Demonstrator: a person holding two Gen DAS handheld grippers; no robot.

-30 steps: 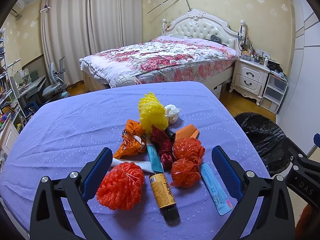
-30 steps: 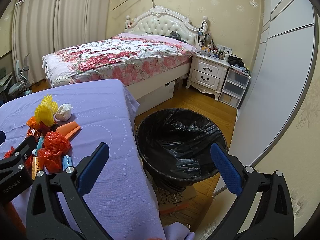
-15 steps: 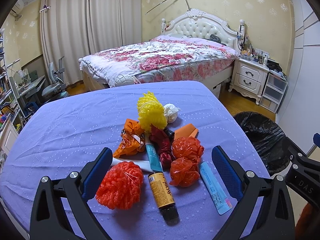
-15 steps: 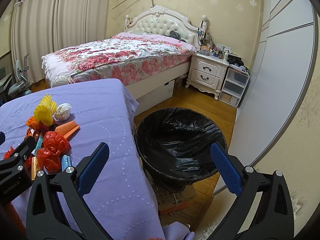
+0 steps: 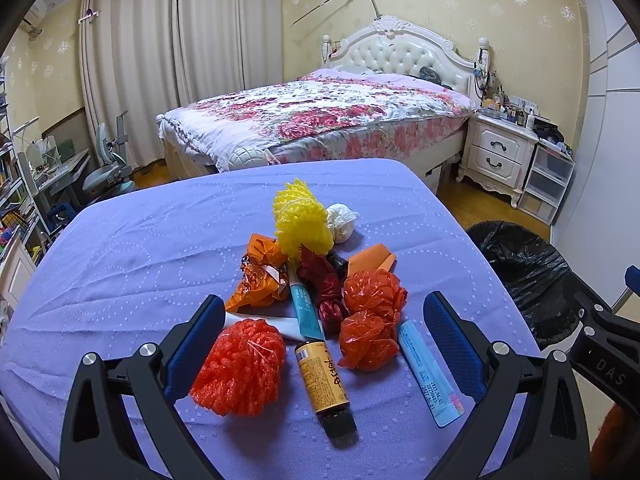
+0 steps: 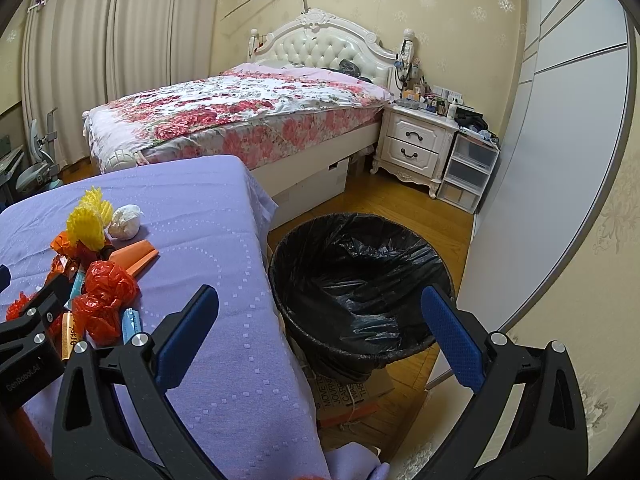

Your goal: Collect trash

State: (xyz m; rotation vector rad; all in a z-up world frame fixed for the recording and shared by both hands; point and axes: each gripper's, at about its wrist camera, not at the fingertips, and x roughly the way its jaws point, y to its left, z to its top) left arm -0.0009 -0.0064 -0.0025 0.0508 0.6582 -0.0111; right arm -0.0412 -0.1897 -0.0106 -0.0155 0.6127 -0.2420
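Left gripper (image 5: 320,328) hangs over the near edge of the desk (image 5: 120,248), jaws spread wide and holding nothing, framing the trash pile between them. Right there by the left finger sits a red mesh ball (image 5: 240,368), touching it or just beside it, hard to say. Next along, a brown bottle (image 5: 322,380) lies flat with its dark cap toward the near edge, then two crumpled red plastic wads (image 5: 372,320) and a light blue sachet (image 5: 430,372) close to the right finger. Farther toward the middle: a teal tube (image 5: 302,304), orange wrappers (image 5: 260,280), a yellow foam net (image 5: 300,220), a white paper ball (image 5: 341,218) and a folded orange card (image 5: 370,260).

Right gripper (image 6: 320,324) is off the desk's right edge, jaws wide open and empty, looking down at the black-lined trash bin (image 6: 360,280) standing on the wooden floor just beside the desk.
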